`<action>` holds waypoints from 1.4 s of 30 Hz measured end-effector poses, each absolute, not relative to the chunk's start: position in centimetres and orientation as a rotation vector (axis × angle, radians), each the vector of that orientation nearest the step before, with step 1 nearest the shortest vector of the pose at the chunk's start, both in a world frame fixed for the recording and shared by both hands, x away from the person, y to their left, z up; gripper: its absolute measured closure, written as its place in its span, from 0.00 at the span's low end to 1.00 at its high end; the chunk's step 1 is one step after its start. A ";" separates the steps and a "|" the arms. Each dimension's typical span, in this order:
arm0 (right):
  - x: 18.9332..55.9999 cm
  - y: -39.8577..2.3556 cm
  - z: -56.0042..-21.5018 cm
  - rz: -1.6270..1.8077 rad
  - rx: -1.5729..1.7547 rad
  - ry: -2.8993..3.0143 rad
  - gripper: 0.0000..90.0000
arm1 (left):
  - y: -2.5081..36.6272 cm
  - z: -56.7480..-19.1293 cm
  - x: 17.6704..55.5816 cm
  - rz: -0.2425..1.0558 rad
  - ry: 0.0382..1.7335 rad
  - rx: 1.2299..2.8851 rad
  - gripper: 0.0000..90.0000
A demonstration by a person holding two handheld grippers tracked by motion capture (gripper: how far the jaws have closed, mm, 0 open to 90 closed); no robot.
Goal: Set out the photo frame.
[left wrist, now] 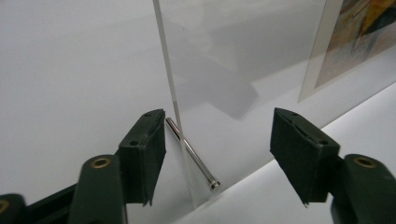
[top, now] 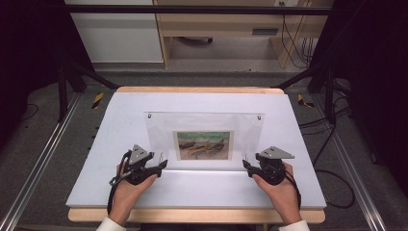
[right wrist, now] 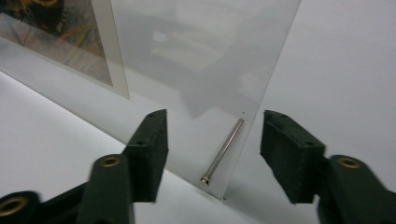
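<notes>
Two grippers, the left gripper (top: 161, 165) and right gripper (top: 246, 166), stand with jaws apart around the lower corners of the upright clear picture frame (top: 204, 139), pads pressing nothing.

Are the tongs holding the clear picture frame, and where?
No. Both tongs, left and right, stand open around the clear picture frame's bottom corners, astride its edges by the metal pins, without pressing on it.

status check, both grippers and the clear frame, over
Left gripper open, jaws astride frame's edge, pads off it. Right gripper open, same at other lower corner. Clear picture frame standing on white table, metal leg pins down. Nothing blocking.
</notes>
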State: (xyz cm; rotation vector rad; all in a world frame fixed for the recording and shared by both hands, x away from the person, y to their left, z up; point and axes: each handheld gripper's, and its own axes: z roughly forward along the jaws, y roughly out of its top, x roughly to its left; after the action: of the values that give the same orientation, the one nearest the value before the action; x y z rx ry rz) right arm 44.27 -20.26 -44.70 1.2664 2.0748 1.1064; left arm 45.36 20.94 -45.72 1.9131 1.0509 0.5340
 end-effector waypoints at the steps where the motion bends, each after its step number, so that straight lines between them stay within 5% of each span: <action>1: 44.3 -20.2 -44.7 1.108 1.269 2.066 0.38 | 20.9 -45.7 45.4 0.536 1.050 1.908 0.35; 8: 44.5 -20.1 -44.5 1.107 1.219 2.027 0.18 | 20.8 -45.4 45.4 0.552 1.016 1.882 0.22; 14: 44.4 -20.2 -44.1 1.122 1.183 1.971 0.11 | 20.8 -45.0 45.3 0.565 0.986 1.855 0.09; 42: 42.0 -21.2 -42.8 1.150 1.133 1.875 0.11 | 23.0 -43.7 43.0 0.619 0.905 1.812 0.07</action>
State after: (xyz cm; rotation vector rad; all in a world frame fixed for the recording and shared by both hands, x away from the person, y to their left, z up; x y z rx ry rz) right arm 42.04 -21.21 -42.76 1.1327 1.8753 1.1497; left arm 42.98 22.97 -43.71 1.8119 0.9049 0.6187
